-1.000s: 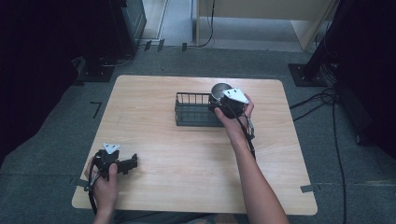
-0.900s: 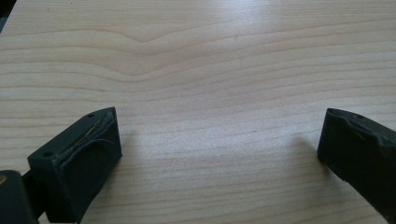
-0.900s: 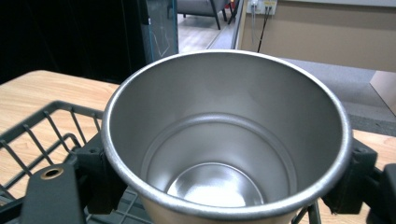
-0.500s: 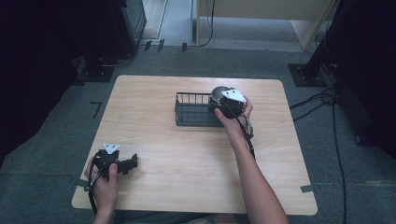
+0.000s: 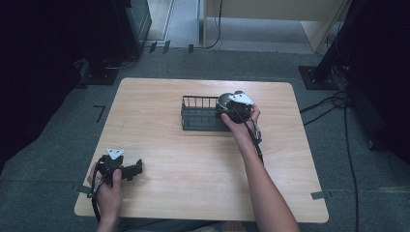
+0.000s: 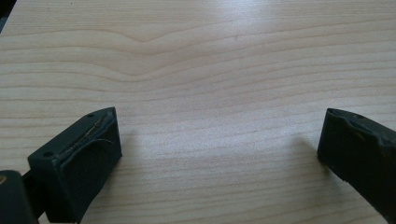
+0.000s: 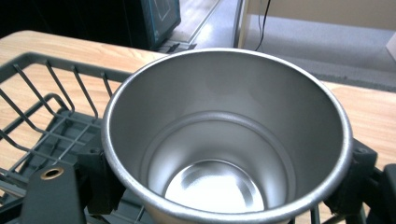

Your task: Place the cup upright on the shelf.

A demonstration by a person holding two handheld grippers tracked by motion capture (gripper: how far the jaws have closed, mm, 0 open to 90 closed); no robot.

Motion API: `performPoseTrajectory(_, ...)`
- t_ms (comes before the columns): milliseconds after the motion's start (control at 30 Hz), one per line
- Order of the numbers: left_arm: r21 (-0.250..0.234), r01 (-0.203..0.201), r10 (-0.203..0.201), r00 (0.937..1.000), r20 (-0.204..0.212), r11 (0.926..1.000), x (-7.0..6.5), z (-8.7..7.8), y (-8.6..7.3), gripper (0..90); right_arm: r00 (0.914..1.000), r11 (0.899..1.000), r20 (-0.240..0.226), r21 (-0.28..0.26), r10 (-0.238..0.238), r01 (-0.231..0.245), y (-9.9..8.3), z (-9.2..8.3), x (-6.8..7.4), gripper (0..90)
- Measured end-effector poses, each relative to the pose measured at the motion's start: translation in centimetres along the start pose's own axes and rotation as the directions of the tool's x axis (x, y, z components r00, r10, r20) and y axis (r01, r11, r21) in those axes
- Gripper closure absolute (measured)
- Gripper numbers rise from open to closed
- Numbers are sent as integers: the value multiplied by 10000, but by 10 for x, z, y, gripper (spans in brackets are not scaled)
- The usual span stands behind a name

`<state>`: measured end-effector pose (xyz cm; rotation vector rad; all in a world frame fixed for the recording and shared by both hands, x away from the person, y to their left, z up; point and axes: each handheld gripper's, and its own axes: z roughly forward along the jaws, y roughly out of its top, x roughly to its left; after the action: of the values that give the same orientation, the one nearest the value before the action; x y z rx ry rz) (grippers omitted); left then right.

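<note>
1. Movement of the right gripper (image 5: pixel 231 110) is small but clear: over the last second it has gone a little to the left in the high view, so the steel cup (image 5: pixel 225 101) it carries is now more over the right end of the wire basket (image 5: pixel 199 114)
2. Its jaws are pinching the steel cup on both sides; in the right gripper view the cup (image 7: pixel 226 135) is upright, open side up, with basket wires (image 7: pixel 42 107) at the lower left
3. I judge the cup is being placed into the basket, and lowering is what remains
4. The left gripper (image 5: pixel 126 170) has not moved; it rests at the lower left of the frame, jaws spread wide over bare wood (image 6: pixel 210 70)
5. The surface (image 5: pixel 193 164) is pale wood; around it are grey floor (image 5: pixel 58 140), cables (image 5: pixel 333 104) at the right, and dark equipment at the upper left
</note>
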<state>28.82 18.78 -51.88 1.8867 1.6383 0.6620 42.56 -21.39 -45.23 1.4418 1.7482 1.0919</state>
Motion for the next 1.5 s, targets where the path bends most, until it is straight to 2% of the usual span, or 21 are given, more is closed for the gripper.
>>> performPoseTrajectory(133,0,3,-3,10000,1,10000,0,0,0,0,10000,9997,-40,224,61,-60,-1,1,0,180)
performPoseTrajectory(400,-1,2,-2,10000,0,10000,0,0,0,0,9997,9989,-131,426,-196,202,1,1,0,174)
performPoseTrajectory(500,0,0,0,10000,1,10000,0,0,0,0,9992,9986,-317,460,-250,264,6,-1,0,125)
performPoseTrajectory(567,0,-1,1,10000,1,10000,0,0,0,0,9990,9984,-368,509,-240,258,6,-2,0,122)
performPoseTrajectory(600,0,1,-1,10000,0,10000,0,0,0,0,9988,9977,-390,601,-291,314,6,-2,1,63)
performPoseTrajectory(733,-1,-2,2,10000,0,10000,0,0,0,0,9989,9973,-439,703,-190,220,6,-4,0,7)
performPoseTrajectory(900,0,1,-1,10000,0,10000,0,0,0,0,9991,9988,-412,476,-56,76,6,-14,-2,0)
performPoseTrajectory(1000,1,2,-2,10000,-2,10000,0,0,0,0,9990,9993,-428,332,-138,152,6,-20,-3,0)
performPoseTrajectory(1133,-5,-5,5,10000,3,10000,0,0,0,0,9991,9999,-421,80,-66,69,4,-34,-9,0)
performPoseTrajectory(1500,-10,0,0,10000,0,10000,0,0,0,0,9993,9999,-374,-112,-101,97,-6,-56,-19,0)
